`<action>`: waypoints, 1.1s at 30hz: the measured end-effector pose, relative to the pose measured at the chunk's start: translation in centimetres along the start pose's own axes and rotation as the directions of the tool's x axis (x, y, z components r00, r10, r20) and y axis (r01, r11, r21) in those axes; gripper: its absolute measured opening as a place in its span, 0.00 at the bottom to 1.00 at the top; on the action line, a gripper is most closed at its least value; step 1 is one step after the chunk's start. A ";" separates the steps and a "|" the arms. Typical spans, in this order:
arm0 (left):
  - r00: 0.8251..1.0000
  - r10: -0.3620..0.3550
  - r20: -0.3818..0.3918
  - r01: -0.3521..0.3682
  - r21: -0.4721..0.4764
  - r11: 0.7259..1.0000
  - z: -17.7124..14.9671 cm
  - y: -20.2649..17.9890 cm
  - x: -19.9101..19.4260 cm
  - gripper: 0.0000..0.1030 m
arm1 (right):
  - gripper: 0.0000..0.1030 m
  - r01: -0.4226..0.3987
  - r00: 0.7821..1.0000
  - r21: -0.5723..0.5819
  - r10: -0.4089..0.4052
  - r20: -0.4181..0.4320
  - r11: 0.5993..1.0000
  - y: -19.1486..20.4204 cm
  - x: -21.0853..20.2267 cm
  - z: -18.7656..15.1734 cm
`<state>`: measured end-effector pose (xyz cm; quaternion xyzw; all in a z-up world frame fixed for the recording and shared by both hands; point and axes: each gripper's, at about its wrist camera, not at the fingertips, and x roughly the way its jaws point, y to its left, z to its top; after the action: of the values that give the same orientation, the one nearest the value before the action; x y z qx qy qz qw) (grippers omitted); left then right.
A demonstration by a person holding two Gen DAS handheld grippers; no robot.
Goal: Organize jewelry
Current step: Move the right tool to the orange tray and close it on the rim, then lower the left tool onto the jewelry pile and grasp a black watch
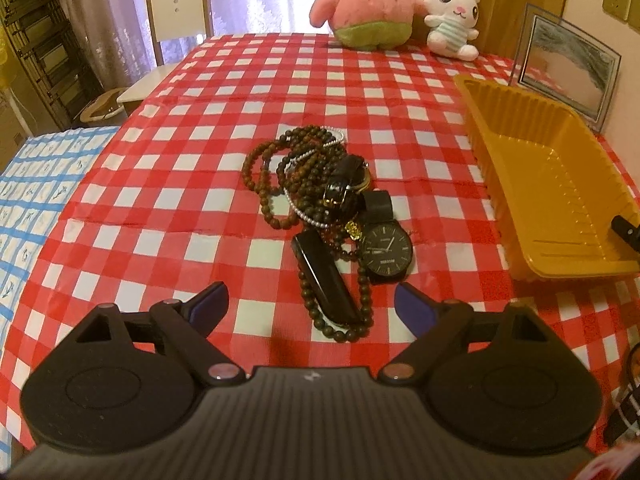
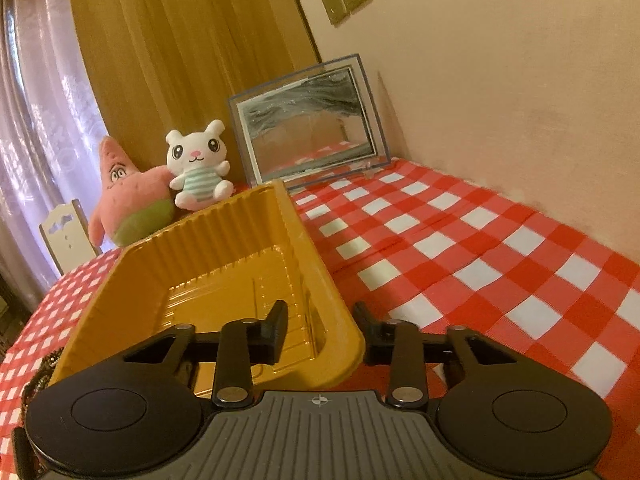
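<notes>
A pile of jewelry lies mid-table in the left wrist view: dark bead strands (image 1: pixel 276 168), a small pearl strand (image 1: pixel 308 216), a black bangle (image 1: pixel 340 192) and a black watch (image 1: pixel 386 250) with its strap (image 1: pixel 324 284). My left gripper (image 1: pixel 310 304) is open, just short of the pile, with the strap's end between its fingers. A yellow plastic tray (image 1: pixel 556 184) stands at the right, empty. My right gripper (image 2: pixel 320 324) straddles the tray's near right wall (image 2: pixel 320 280), one finger inside and one outside, a gap either side; whether it grips is unclear.
Red-and-white checked cloth (image 1: pixel 200 160) covers the table. A pink star plush (image 1: pixel 368 4), a white bunny plush (image 1: pixel 452 16) and a glass picture frame (image 1: pixel 568 64) stand along the far edge by the wall. A white chair (image 1: pixel 176 12) stands beyond the table's left.
</notes>
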<state>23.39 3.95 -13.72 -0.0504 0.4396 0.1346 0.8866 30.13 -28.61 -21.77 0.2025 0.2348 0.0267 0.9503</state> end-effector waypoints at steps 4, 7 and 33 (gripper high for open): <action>1.000 -0.001 -0.008 0.001 -0.002 1.000 -0.1 -0.3 0.2 0.86 | 0.11 -0.014 1.000 -0.005 0.014 0.004 1.000 0.0 0.0 0.0; 1.000 -0.003 -0.007 0.003 0.000 1.000 -0.1 -0.6 0.1 0.86 | 0.10 -0.014 1.000 -0.046 0.015 0.008 0.999 0.3 -0.1 0.2; 1.000 -0.026 0.004 0.026 -0.016 1.000 -1.6 0.7 0.1 0.81 | 0.04 0.013 0.997 -0.414 0.019 0.072 0.910 4.4 -3.1 2.7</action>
<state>21.98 4.34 -14.72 -0.0629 0.4362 0.1266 0.8887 28.82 -26.06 -16.53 -0.0025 0.1882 0.0698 0.9796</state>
